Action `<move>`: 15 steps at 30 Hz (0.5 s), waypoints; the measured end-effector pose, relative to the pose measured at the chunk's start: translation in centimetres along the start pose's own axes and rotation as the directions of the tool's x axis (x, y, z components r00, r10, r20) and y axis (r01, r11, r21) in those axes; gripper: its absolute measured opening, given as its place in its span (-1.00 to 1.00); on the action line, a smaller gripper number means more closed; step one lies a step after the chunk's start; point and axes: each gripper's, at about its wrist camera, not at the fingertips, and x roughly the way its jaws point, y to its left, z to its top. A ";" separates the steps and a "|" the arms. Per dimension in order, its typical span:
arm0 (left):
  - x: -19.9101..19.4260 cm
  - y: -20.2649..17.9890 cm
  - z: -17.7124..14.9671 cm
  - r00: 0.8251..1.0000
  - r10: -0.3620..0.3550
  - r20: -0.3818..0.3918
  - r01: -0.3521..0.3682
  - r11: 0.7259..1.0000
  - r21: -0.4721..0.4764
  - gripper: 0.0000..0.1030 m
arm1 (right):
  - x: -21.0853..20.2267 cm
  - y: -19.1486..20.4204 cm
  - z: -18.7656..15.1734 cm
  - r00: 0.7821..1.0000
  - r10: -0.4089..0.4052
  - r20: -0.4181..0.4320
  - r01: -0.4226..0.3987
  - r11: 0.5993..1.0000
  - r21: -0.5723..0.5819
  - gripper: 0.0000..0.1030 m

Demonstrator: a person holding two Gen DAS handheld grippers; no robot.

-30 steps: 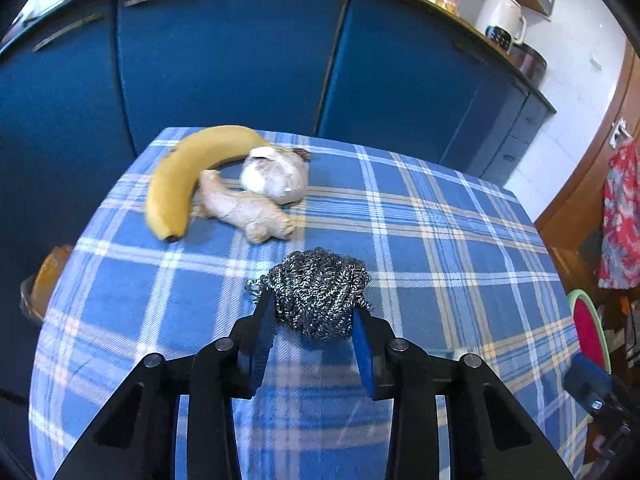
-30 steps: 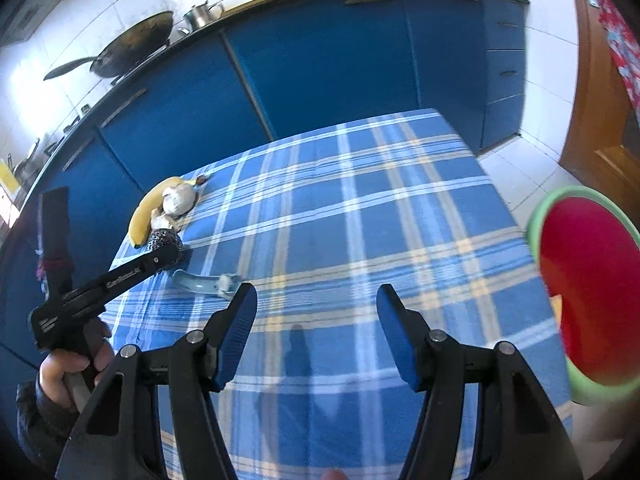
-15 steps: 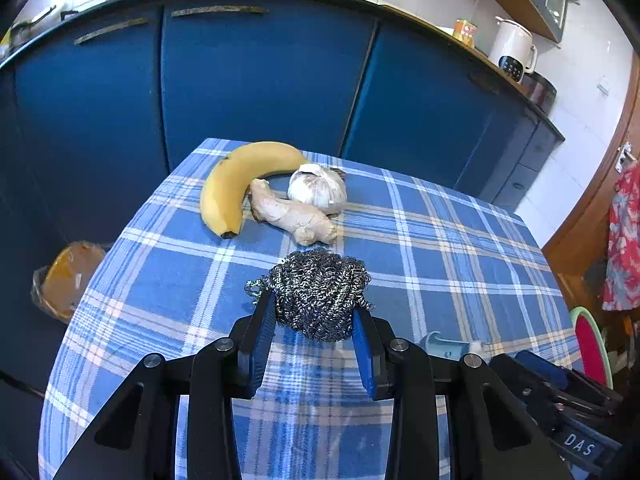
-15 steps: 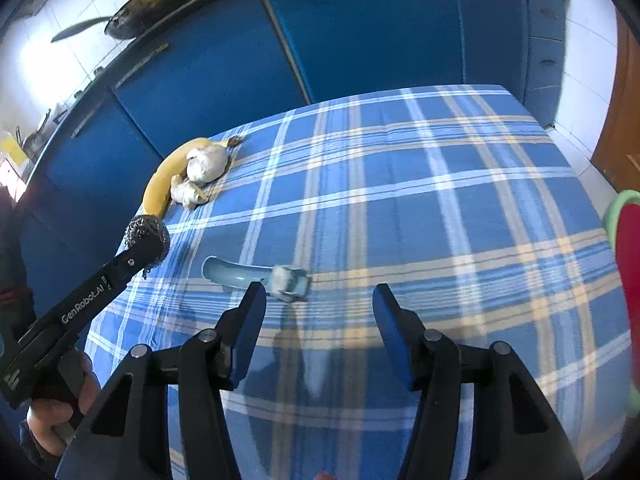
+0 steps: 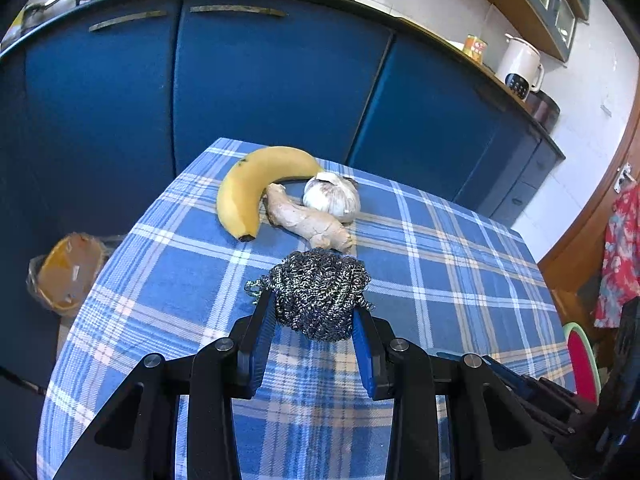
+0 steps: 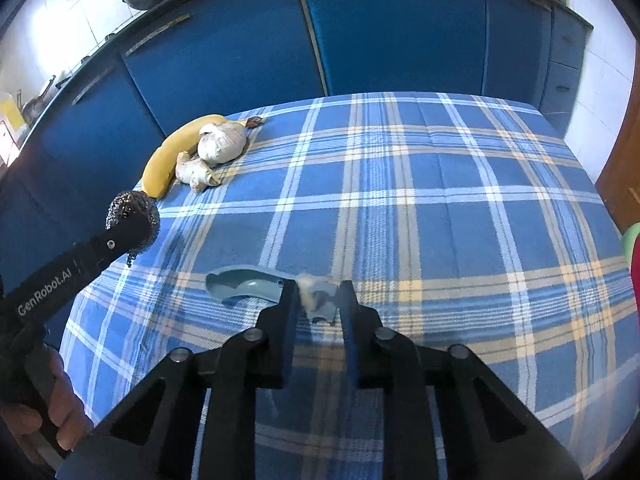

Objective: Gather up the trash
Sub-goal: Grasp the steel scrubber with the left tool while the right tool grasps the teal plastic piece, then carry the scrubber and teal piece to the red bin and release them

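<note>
On the floor at 9 o'clock of the left wrist view sits a bag-lined bin (image 5: 66,270), beside the tabletop (image 5: 460,264) with its blue plaid cloth. Toward 12 o'clock on the cloth lie a banana (image 5: 250,184), a ginger root (image 5: 308,222) touching it, and a garlic bulb (image 5: 332,198) against the ginger. The left claw (image 5: 314,310) is clamped on a steel scourer (image 5: 320,292), held above the cloth just this side of the ginger.

In the right wrist view the left claw enters from 8 o'clock with the scourer (image 6: 132,220) at its tip. The banana (image 6: 172,156), ginger (image 6: 196,172) and garlic (image 6: 222,142) sit at 10 o'clock. Near the centre a pale blue brush (image 6: 248,286) lies on the cloth, handle pointing to 9 o'clock. The right claw (image 6: 320,300) has its jaws narrowed around the brush's head; the head is blurred, and whether the pads press it cannot be told. At 3 o'clock, off the tabletop edge, a red stool (image 6: 634,256) with a green rim shows.
</note>
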 end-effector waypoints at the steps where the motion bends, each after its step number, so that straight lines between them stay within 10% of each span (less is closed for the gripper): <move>1: 0.0 0.0 0.0 1.000 0.000 0.001 0.000 1.000 0.000 -0.27 | 0.0 -0.1 0.0 1.000 0.001 0.002 -0.001 1.000 0.004 -0.57; 15: -0.5 -0.4 -0.1 1.000 -0.011 0.012 0.010 1.000 0.019 -0.27 | -5.2 -3.3 -1.3 0.997 -0.009 0.080 -0.001 0.993 0.118 -0.58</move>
